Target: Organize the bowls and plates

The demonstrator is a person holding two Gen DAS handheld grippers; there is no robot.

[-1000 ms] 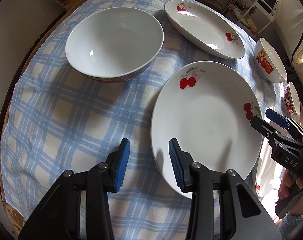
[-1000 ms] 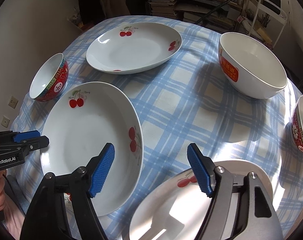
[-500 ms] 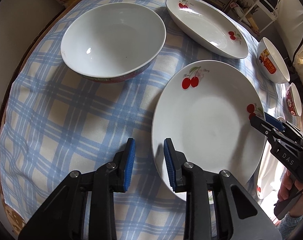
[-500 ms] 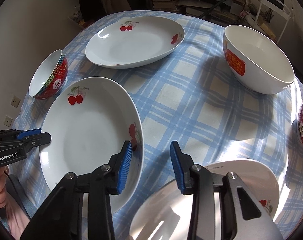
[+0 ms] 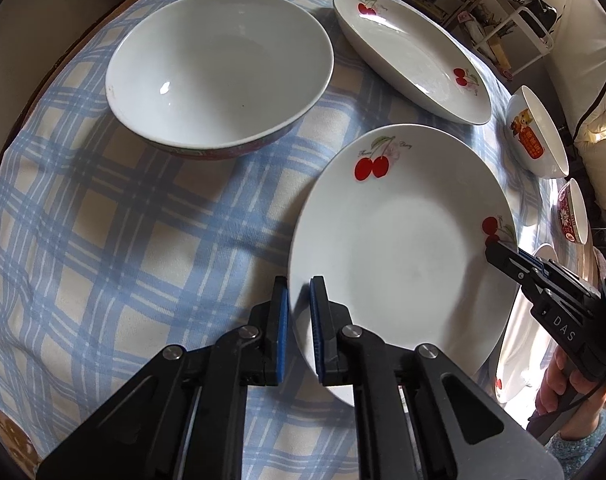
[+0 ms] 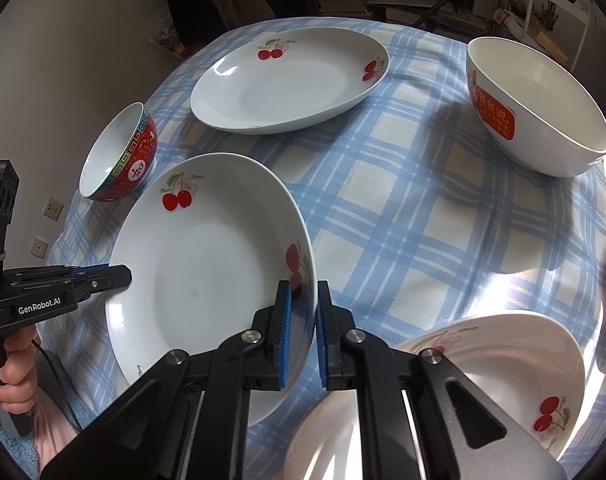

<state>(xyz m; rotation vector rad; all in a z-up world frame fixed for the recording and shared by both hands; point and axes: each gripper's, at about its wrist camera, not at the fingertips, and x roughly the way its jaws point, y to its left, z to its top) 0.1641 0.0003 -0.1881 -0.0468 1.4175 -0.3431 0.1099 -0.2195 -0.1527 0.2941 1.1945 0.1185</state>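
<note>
Cherry plate (image 5: 399,248) lies between both tongs — left tongs (image 5: 299,300) closing on its near-left rim, right tongs (image 6: 301,304) clamped on the opposite rim.

Right gripper (image 6: 301,312) at bottom centre, blue pads clamped on right rim of the near cherry plate (image 6: 199,272). Left gripper (image 6: 103,276), hand-held, at that plate's left rim. Second cherry plate (image 6: 287,84) upper centre; red bowl (image 6: 121,160) left; white bowl (image 6: 535,108) upper right; third plate (image 6: 503,360) lower right. Blue checked cloth (image 6: 403,208).
</note>
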